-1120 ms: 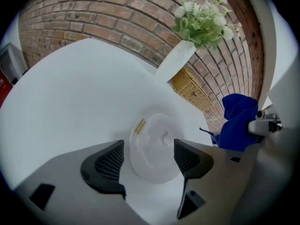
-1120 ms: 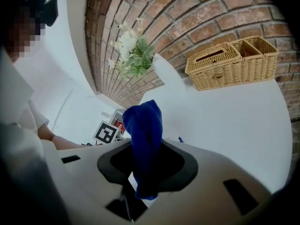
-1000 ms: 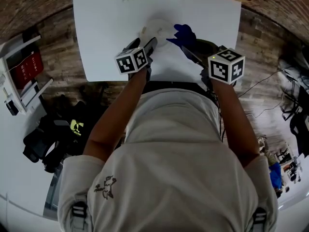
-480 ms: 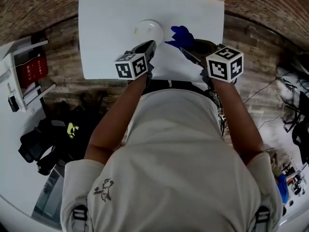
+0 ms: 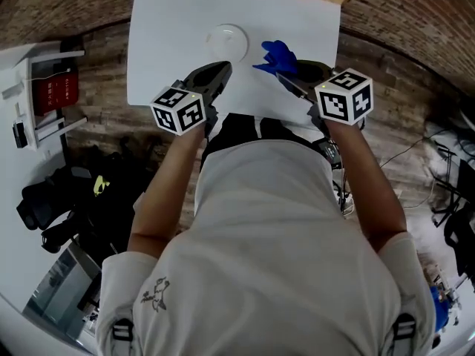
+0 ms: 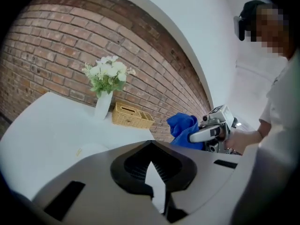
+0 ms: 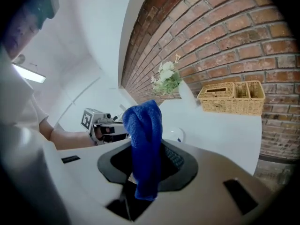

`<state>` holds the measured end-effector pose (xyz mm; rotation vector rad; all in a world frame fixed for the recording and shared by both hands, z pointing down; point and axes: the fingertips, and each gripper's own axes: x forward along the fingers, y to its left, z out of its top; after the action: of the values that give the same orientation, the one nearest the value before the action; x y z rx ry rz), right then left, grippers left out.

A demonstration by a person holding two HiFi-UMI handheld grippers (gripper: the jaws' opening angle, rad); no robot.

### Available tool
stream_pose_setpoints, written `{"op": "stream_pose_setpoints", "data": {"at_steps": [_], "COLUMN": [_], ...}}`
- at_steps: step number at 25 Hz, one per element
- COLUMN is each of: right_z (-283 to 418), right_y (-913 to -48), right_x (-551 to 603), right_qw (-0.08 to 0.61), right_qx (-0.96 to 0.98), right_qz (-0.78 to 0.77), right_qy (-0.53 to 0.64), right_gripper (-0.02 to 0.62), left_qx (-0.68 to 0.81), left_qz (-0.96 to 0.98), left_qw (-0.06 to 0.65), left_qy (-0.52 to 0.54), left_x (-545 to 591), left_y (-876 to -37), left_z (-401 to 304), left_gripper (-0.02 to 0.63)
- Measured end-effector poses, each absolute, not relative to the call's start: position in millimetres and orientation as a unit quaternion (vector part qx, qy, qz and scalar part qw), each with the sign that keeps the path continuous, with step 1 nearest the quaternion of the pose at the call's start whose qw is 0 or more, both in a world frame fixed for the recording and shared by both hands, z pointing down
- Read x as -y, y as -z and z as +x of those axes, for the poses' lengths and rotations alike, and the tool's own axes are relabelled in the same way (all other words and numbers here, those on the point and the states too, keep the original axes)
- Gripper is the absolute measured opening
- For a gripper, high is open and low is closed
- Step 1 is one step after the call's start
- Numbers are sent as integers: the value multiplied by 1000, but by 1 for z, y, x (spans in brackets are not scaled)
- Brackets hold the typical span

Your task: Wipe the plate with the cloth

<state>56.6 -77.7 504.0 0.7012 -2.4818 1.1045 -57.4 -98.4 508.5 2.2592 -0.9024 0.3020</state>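
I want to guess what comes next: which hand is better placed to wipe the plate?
Probably right. The right gripper is shut on the blue cloth, near the plate. The left gripper's jaws have just been closing, with nothing between them.

Pale beige short-sleeved shirt (image 5: 282,228), small bird print (image 5: 154,293); grey left gripper (image 5: 221,71), right gripper (image 5: 288,80), black-and-white marker cubes (image 5: 178,108)

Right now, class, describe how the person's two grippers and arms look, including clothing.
The left gripper and right gripper each have a pale grey body with black ribbed fingers and carry a white cube printed with black square markers. The person wears a light short-sleeved shirt with a small dark print near one shoulder.
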Motion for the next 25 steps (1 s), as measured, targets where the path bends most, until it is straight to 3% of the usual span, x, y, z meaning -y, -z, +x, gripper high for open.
{"op": "stream_pose_setpoints", "data": {"at_steps": [7,17,25], "right_z": [42,-11,-62], "right_y": [-499,-487,-454], "right_x": [47,-7,-95], "right_qw": [167,144,114], "right_qx": [882,885,893], "right_qz": [228,260,317], "right_qy": [-378,-358,-299], "right_gripper": [111,110,110], "left_qx": [317,326,296], "left_qz": [879,885,916], "left_qw": [355,333,270], "left_qy": [-9,-7,31], "left_x": [63,-7,-112], "left_y": [-464,-441,-389], "left_z": [-72,-131,-190], "left_gripper": [6,6,6]}}
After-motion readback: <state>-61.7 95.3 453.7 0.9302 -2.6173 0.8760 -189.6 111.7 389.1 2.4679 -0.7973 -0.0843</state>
